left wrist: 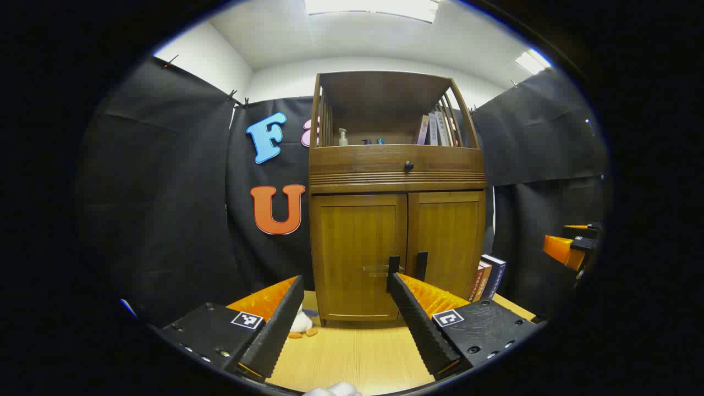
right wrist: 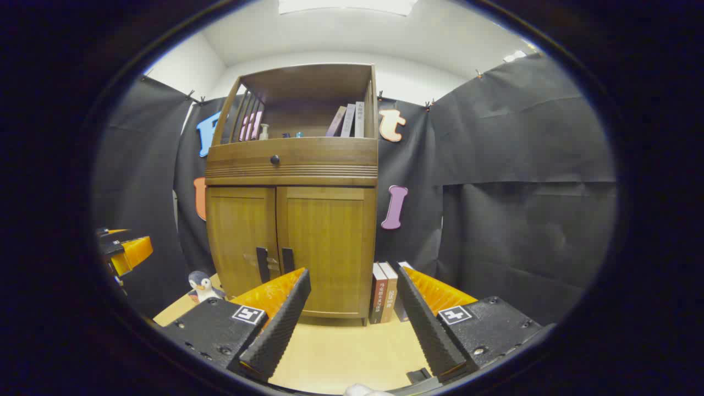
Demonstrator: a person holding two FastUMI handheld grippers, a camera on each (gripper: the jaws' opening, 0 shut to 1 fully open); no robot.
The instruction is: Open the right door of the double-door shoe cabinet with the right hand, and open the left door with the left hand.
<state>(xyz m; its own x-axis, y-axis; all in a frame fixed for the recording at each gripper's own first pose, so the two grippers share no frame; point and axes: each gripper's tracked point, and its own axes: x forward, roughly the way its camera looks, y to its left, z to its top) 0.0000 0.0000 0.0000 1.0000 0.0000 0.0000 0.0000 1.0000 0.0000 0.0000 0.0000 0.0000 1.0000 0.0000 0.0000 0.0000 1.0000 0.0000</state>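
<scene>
Both grippers hang back from the shoe cabinet with their fingers spread wide and nothing between them. At the bottom of the left gripper view, the left gripper (left wrist: 345,308) frames the left door (left wrist: 360,256); at the bottom of the right gripper view, the right gripper (right wrist: 352,308) points at the lower right edge of the right door (right wrist: 329,250).

Standing on a pale wooden tabletop (right wrist: 341,349), the shoe cabinet (left wrist: 397,198) fills the centre of the left gripper view and sits centre-left in the right gripper view. Both doors are closed.

These are rigid wooden panels on side hinges, likely light and swinging on an arc, so pulling should follow that arc rather than run straight back. Two dark vertical handles sit side by side at the centre seam: the left handle (left wrist: 392,267) and the right handle (left wrist: 421,265). Each is slim and hard, best pinched across its width. They stand close together, so the fingers risk catching the neighbouring one.

Left gripper view shows the drawer knob (left wrist: 408,165) head-on and, at the right edge, the other gripper. Right gripper view shows a toy penguin (right wrist: 201,285) in full at lower left and upright books (right wrist: 384,291) beside the cabinet's right side.
</scene>
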